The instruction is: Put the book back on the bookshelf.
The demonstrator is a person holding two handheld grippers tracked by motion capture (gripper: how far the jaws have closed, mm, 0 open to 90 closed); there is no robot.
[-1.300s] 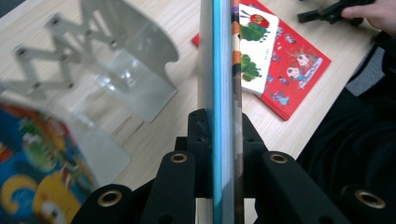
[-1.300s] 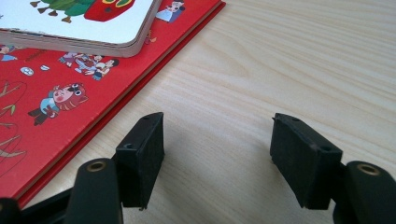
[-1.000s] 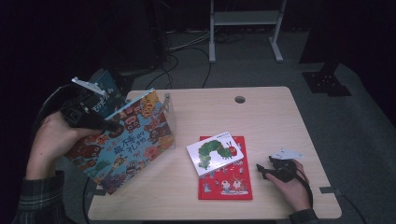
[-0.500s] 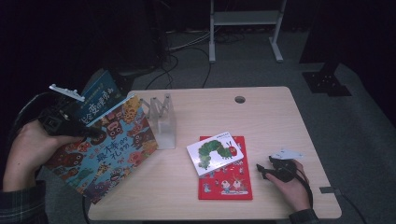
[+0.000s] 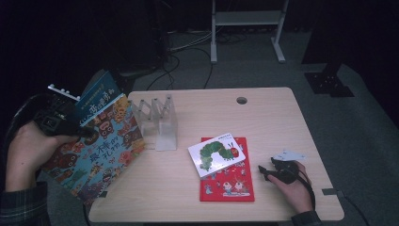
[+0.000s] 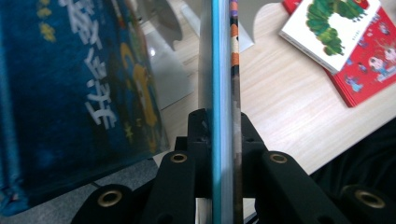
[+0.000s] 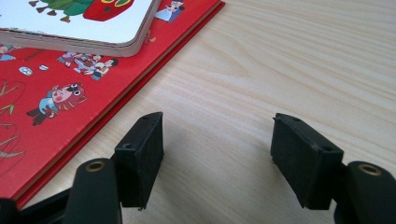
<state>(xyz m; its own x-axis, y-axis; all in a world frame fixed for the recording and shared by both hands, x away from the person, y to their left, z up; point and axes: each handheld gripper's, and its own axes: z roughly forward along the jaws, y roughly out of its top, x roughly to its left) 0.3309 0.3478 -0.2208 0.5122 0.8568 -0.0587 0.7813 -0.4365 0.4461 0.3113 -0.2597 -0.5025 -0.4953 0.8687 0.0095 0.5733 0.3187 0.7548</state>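
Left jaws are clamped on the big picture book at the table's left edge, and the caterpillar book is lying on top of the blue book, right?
Not quite. The caterpillar book lies on a red book, not a blue one; the high view shows it. The left gripper does clamp the big picture book at the table's left edge.

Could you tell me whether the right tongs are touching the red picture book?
Apart: the right gripper view shows the right tongs open over bare table, beside the red picture book.
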